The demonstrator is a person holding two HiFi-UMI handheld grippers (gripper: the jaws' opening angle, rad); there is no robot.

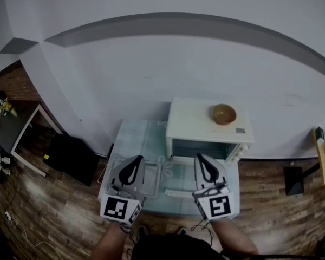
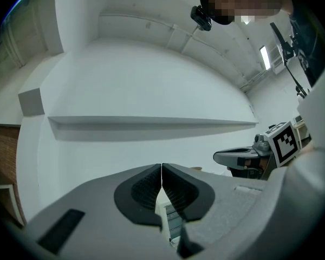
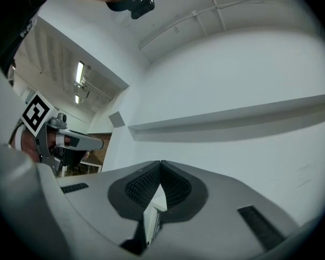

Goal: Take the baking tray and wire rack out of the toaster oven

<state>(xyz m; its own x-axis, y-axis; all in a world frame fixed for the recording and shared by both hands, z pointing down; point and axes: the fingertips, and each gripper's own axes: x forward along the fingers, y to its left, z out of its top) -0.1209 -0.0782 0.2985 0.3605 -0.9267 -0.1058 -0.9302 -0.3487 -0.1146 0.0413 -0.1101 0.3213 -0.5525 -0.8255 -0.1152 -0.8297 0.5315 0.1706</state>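
Hovering before toaster oven on table: left gripper, right gripper, jaws of both fully shut, empty. Reach step, likely; next, jaws must open for the tray.

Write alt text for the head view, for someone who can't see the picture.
Seen from above, the left gripper and right gripper, both shut, are held side by side over a pale table, pointing toward a white toaster oven. A wooden bowl sits on top of the oven, and wood floor surrounds the table.
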